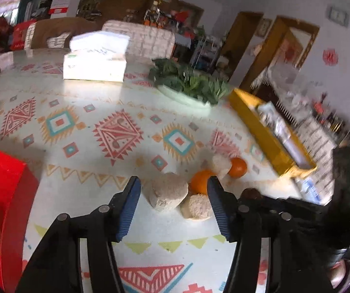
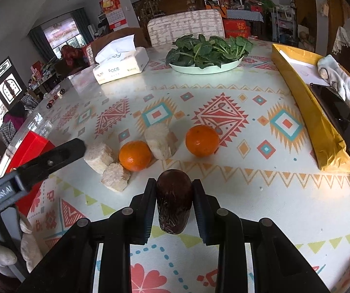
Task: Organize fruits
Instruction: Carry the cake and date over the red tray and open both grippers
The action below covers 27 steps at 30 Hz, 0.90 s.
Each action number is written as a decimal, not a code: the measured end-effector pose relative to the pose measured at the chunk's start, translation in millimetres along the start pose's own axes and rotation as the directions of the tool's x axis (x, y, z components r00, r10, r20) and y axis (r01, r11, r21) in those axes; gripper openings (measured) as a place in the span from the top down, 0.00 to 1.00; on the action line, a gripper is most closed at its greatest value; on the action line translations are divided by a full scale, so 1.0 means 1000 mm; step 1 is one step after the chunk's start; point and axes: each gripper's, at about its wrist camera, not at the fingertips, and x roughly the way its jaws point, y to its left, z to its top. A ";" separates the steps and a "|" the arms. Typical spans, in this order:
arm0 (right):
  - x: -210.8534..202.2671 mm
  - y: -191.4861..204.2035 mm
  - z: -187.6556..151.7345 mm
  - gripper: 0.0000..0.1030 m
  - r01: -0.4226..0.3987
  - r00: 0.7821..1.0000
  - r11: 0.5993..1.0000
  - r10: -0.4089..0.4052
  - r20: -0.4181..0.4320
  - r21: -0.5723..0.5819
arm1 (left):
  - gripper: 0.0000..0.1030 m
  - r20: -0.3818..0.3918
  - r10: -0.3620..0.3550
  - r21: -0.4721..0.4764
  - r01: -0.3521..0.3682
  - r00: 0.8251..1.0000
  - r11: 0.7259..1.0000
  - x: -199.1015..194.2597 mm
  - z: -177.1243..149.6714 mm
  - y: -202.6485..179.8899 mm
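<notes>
The right gripper [image 2: 174, 201] is clamped on a dark brown, stubby cane piece [image 2: 174, 200], held upright between its pads just above the patterned tablecloth [image 2: 260, 195], near the table's near edge.

The left gripper [image 1: 175, 207] is spread wide with nothing between its fingers; it hovers over the pale chunks. In the right view its black arm reaches in from the left, its tip beside the leftmost chunk [image 2: 99, 156].

Beyond the held piece lies the rest of the fruit — three pale chunks and two oranges. A second chunk [image 2: 115, 177] touches the first on its near side. The left orange [image 2: 135, 155] sits just right of them, a taller chunk [image 2: 160, 144] stands just right of that orange, and the right orange [image 2: 202, 140] lies a little apart, further right.

A red box [image 2: 32, 151] sits at the left edge, a yellow tray [image 2: 304, 102] with a dark flat item along the right. Far across are a tissue box [image 2: 121, 66] and a plate of greens [image 2: 206, 68].
</notes>
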 end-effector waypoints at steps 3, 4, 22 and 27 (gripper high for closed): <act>0.001 0.001 -0.001 0.69 0.001 1.000 1.000 -0.001 -0.007 -0.005 | 0.63 -0.083 0.024 0.014 -0.022 0.996 1.000 0.018 -0.004 -0.002; 0.001 0.002 -0.001 0.69 0.001 1.000 1.000 -0.001 -0.008 -0.008 | 0.66 -0.077 0.009 0.007 -0.009 0.997 1.000 0.017 -0.004 -0.001; -0.034 0.043 -0.003 0.69 -0.127 0.989 0.991 0.129 0.068 -0.037 | 0.80 0.139 0.110 -0.168 -0.086 0.984 0.982 -0.123 -0.029 0.063; -0.035 0.105 0.007 0.69 -0.221 0.972 0.967 0.229 0.047 -0.124 | 0.80 0.199 0.220 -0.275 -0.161 0.955 0.948 -0.174 -0.044 0.113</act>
